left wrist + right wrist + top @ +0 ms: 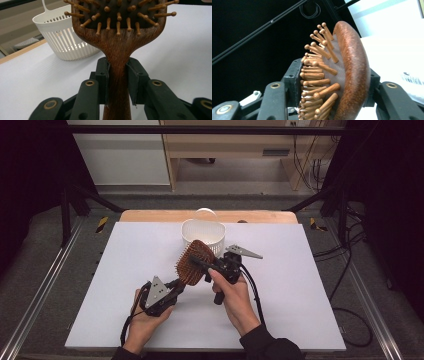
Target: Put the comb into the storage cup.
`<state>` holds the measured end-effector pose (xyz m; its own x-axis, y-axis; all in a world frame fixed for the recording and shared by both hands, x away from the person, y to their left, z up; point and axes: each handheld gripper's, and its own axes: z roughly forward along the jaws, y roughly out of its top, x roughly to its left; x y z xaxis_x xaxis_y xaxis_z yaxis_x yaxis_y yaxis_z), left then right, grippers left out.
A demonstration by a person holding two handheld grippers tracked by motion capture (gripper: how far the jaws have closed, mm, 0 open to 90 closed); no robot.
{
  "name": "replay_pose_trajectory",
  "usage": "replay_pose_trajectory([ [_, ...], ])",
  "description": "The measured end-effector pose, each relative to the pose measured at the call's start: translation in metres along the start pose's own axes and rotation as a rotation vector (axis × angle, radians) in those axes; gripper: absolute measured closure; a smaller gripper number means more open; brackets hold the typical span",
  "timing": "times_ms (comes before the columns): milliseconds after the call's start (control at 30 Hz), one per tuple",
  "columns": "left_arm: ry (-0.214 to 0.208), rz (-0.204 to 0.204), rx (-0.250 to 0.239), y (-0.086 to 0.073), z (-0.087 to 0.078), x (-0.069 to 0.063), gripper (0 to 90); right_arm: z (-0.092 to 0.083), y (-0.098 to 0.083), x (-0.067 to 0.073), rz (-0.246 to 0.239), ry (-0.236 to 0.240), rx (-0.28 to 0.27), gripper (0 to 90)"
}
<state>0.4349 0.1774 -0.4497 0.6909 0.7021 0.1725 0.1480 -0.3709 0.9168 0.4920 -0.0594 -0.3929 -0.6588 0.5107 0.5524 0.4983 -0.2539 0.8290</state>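
A wooden hairbrush (194,262) is held above the middle of the surface (125,285), gripped at both ends; the left gripper (176,285) has its jaws closed narrow on the handle, and in the left gripper view the two black pads press either side of the brown neck just below the head of the hairbrush (117,57); the right gripper (202,265) has its jaws clamped across the head, one on the bristle side and one on the rounded back, as the right gripper view shows with the hairbrush (352,72) wedged between them. No earlier picture is at hand to set beside this.

The surface is a white sheet laid over a pale wooden top, whose bare edge shows along the far side; a white slotted basket (202,234) with a hoop handle stands at the middle of the far edge, just behind the hairbrush and apart from it.

Around it the room is dim; grey carpet runs on both sides, with metal rails along the left and right; black frame bars rise at the far corners; black cables (350,270) trail on the floor to the right; light wooden furniture (225,150) and a white panel (120,155) stand at the back.
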Motion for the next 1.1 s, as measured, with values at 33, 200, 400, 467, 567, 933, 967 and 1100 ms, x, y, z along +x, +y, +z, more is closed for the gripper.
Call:
replay_pose_trajectory([
  [33,0.000,-0.002,-0.002,0.000,0.000,0.000,72.3,0.000,0.001,0.002,-0.007,-0.001,0.002,48.8],
  [200,0.002,-0.024,-0.011,0.000,-0.001,0.003,72.3,0.004,0.004,0.011,-0.046,-0.013,0.012,50.3],
  [400,-0.004,-0.049,-0.027,-0.001,-0.002,0.005,72.2,0.008,0.007,0.017,-0.075,-0.021,0.016,51.4],
  [467,-0.011,-0.062,-0.031,-0.001,-0.002,0.006,72.1,0.009,0.008,0.018,-0.079,-0.024,0.021,51.4],
  [567,-0.023,-0.082,-0.041,-0.002,-0.001,0.007,71.4,0.009,0.009,0.018,-0.077,-0.025,0.022,51.5],
  [933,-0.045,-0.146,-0.110,0.000,-0.003,0.007,47.4,-0.001,0.023,0.007,-0.057,-0.080,-0.037,51.4],
  [967,-0.045,-0.149,-0.105,-0.001,-0.002,0.007,44.4,-0.002,0.024,0.005,-0.051,-0.082,-0.039,51.3],
  [1100,-0.026,-0.182,-0.097,-0.006,-0.002,0.014,32.9,-0.004,0.029,0.001,-0.046,-0.095,-0.054,51.2],
])
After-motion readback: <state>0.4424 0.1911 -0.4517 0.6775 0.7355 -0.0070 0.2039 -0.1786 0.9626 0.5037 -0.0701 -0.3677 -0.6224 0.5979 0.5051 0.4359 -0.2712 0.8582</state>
